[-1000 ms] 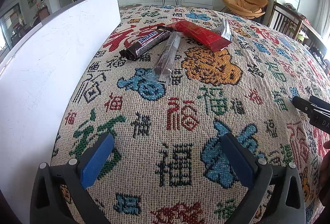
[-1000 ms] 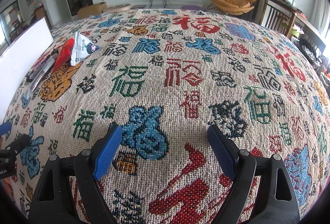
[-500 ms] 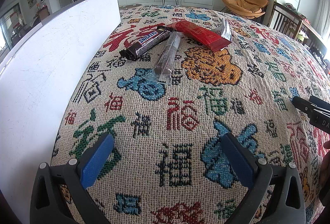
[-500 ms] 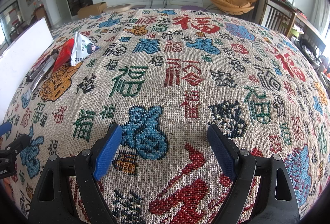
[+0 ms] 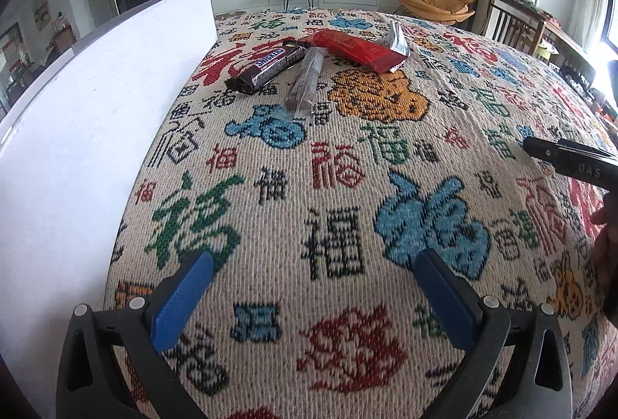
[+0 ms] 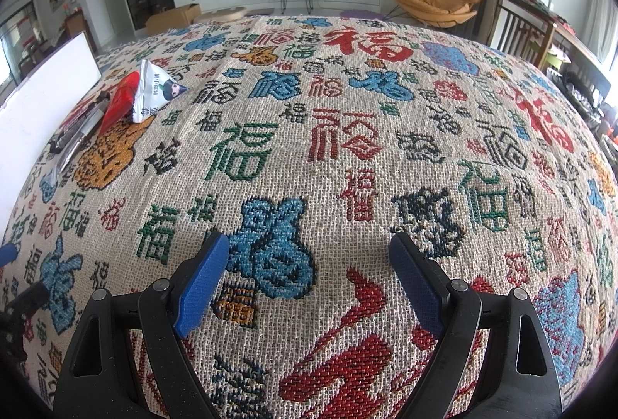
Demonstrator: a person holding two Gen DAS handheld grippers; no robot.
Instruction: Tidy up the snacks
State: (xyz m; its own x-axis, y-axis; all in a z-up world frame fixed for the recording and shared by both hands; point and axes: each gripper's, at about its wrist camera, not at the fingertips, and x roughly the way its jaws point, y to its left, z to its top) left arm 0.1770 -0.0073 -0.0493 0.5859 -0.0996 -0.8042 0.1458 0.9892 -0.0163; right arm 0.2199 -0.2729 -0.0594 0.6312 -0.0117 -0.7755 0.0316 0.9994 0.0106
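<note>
Left gripper [image 5: 314, 287]: lower frame, jaws spread wide, holding nothing. Right gripper [image 6: 309, 272]: likewise spread and unloaded. Snacks, upper centre of the left view on the patterned tablecloth [image 5: 347, 187]: Snickers bar [image 5: 266, 68], clear-wrapped dark bar [image 5: 305, 87] just beside it, red packet [image 5: 357, 50], silver-white packet [image 6: 152, 92]. White board [image 5: 77, 133]: left edge.

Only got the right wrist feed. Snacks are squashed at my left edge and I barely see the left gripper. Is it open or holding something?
Observer: The left gripper is open, with nothing between its fingers, over the patterned woven tablecloth.
Operator: What's the dark stuff in that pile?
Observer: A brown Snickers bar, label up, nearest the upright white board.
Operator: And next to it?
Observer: A brown bar in clear wrap, lying between the Snickers bar and the long red foil packet.
</note>
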